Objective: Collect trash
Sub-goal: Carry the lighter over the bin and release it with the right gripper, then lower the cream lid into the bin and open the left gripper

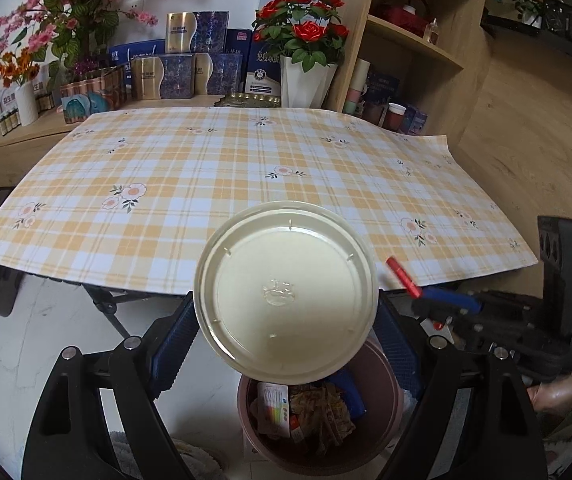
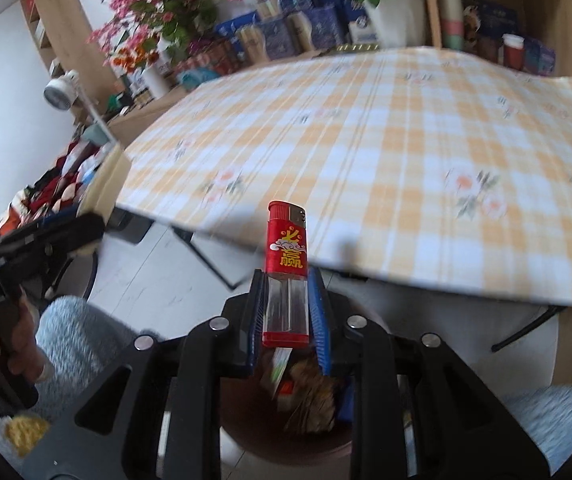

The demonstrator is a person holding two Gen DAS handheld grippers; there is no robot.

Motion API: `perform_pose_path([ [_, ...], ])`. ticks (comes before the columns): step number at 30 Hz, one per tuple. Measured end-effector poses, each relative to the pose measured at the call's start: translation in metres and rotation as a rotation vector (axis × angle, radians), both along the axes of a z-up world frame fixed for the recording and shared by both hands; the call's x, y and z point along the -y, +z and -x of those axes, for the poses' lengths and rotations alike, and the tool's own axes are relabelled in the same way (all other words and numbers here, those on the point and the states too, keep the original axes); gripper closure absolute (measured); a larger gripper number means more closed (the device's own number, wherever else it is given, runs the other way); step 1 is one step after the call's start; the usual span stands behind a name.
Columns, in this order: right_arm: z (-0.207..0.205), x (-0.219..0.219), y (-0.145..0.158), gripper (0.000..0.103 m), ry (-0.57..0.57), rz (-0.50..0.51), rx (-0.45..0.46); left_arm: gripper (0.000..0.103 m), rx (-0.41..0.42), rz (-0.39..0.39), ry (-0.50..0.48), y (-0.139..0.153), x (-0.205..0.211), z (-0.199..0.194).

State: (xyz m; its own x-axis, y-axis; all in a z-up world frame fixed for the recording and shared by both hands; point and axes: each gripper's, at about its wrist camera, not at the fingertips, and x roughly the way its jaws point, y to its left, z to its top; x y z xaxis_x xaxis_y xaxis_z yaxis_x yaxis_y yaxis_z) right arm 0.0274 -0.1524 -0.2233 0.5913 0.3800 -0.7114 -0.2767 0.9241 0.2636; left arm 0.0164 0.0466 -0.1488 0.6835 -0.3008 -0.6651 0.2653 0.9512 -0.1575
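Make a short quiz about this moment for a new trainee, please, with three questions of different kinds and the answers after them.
1. True or false: the left claw holds a round cream plastic lid.
2. What does the right claw grip? A) a pen B) a red lighter C) a spoon
3. Fill in: below both claws stands a brown ______ with wrappers inside.

Key:
1. True. The lid sits between the two blue pads.
2. B. The red lighter stands upright between the pads, with its metal top up.
3. Trash bin. It stands on the floor, in front of the table with the checked tablecloth.
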Motion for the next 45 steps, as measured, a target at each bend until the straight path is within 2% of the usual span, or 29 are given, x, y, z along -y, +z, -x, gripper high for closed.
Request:
perform_pose_path([
  [5, 0.013, -0.01, -0.027, 0.078, 0.041, 0.024, -0.077, 0.021, 0.007, 0.015, 0.009, -0.007, -0.002, 0.009],
  [12, 0.0, -0.005, -0.057, 0.078, 0.016, 0.017, -0.188, 0.021, -0.011, 0.014, 0.008, -0.02, -0.001, 0.003],
  [21, -0.013, -0.016, -0.079, 0.077, 0.029, 0.05, -0.276, 0.021, -0.056, 0.03, 0.025, -0.036, -0.011, -0.007],
  [24, -0.016, -0.017, -0.083, 0.072, 0.024, 0.059, -0.293, 0.02, -0.061, 0.03, 0.022, -0.039, -0.011, -0.009],
  [25, -0.015, -0.017, -0.082, 0.068, 0.022, 0.058, -0.291, 0.02, -0.062, 0.03, 0.02, -0.039, -0.01, -0.009],
  [27, -0.014, -0.016, -0.079, 0.048, 0.011, 0.062, -0.276, 0.02, -0.065, 0.03, 0.018, -0.041, -0.009, -0.009],
  [28, -0.014, -0.014, -0.077, 0.045, 0.004, 0.066, -0.266, 0.02, -0.066, 0.03, 0.016, -0.042, -0.009, -0.01],
  [30, -0.013, -0.012, -0.071, 0.032, -0.017, 0.073, -0.239, 0.02, -0.068, 0.028, 0.013, -0.043, -0.008, -0.009],
  [33, -0.01, -0.005, -0.059, 0.017, -0.067, 0.076, -0.174, 0.02, -0.069, 0.023, 0.007, -0.044, -0.007, -0.008],
  [38, -0.007, 0.011, -0.041, 0.007, -0.177, 0.084, -0.076, 0.02, -0.079, 0.02, -0.003, -0.049, -0.004, -0.004],
  [45, -0.002, 0.032, -0.025, 0.006, -0.302, 0.111, 0.032, 0.02, -0.105, -0.006, -0.02, -0.058, 0.003, 0.001],
])
